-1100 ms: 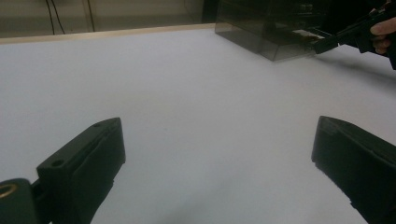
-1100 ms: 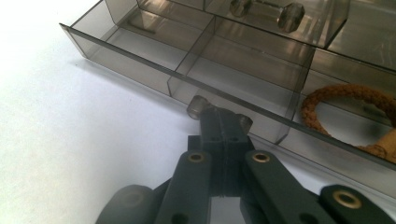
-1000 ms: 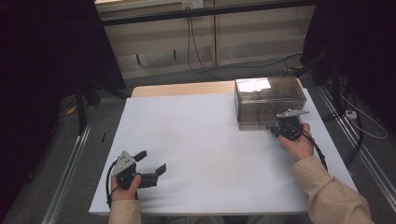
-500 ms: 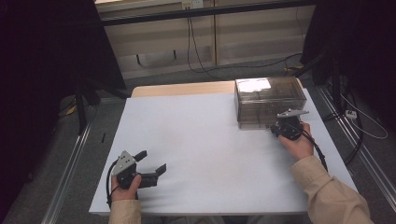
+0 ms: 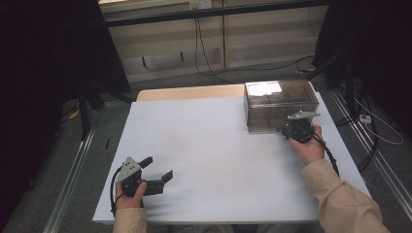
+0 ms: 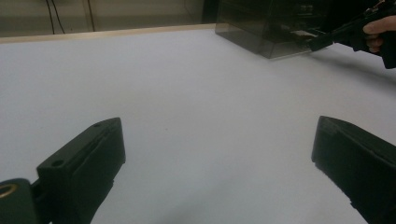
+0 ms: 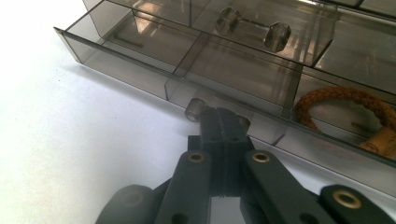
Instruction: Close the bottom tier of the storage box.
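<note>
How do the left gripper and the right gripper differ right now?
The left gripper has its jaws spread wide with nothing between them; the right gripper is shut on the handle of the bottom drawer. The left gripper sits over bare white table near the front edge, while the right gripper is up against the smoky plastic drawer box. Both are black and hand-held.

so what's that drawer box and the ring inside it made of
Drawer box: looks like smoke-tinted clear plastic, glossy; dividers and knobs show through its walls. Ring: probably braided cord or rope, brown and matte, with a woven surface texture; the exact fibre cannot be told.
</note>
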